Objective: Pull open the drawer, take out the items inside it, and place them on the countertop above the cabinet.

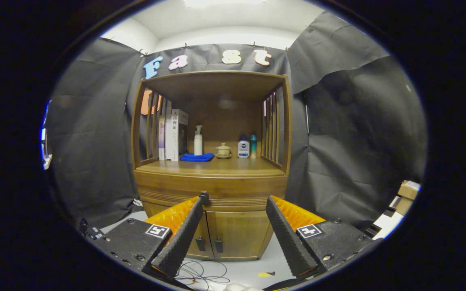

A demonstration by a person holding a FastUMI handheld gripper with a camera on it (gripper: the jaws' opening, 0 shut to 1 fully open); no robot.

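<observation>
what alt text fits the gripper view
An open gripper points at a wooden cabinet with its drawer shut. On the countertop stand books, a spray bottle, a blue cloth, a teapot and two small bottles.

Wooden cabinet (212,178), drawer (210,192) shut.
Brown, upright against the booth wall; drawer front flush beneath the countertop (217,166), ribbed trim along its lower edge, two closed doors (225,234) below.
</observation>
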